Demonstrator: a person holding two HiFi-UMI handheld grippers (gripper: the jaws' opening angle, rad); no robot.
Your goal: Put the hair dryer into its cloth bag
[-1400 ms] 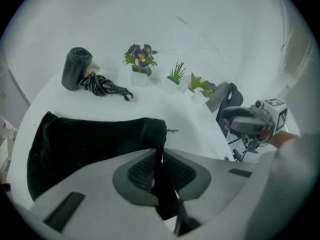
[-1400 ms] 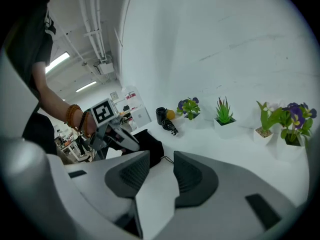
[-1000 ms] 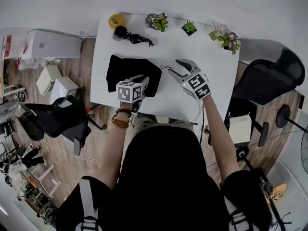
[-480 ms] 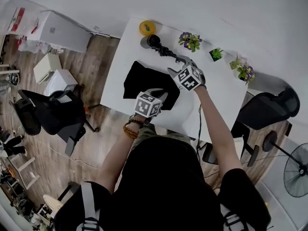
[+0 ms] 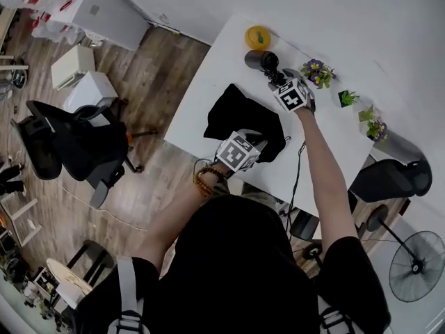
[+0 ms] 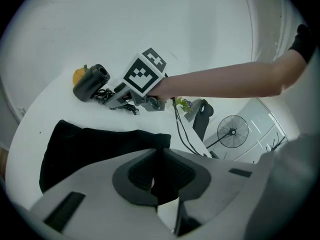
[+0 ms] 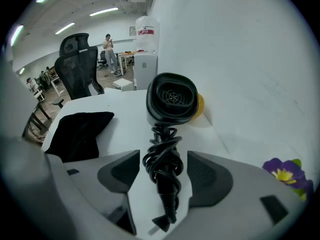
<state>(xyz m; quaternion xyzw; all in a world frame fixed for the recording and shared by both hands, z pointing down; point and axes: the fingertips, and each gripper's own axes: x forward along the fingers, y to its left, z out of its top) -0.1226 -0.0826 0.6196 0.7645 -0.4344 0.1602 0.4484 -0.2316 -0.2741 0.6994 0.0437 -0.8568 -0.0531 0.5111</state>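
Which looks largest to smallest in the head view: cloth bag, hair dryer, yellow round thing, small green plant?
cloth bag
hair dryer with cord, close to the next
yellow round thing
small green plant

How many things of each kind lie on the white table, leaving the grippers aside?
Hair dryer: 1
Cloth bag: 1
Potted plants: 3
Orange round object: 1
Total: 6

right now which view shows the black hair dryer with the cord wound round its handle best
The right gripper view: the black hair dryer fills the centre, close, with its grille and coiled cord plain. The left gripper view shows the dryer small and far off; the head view shows it smaller still, from above.
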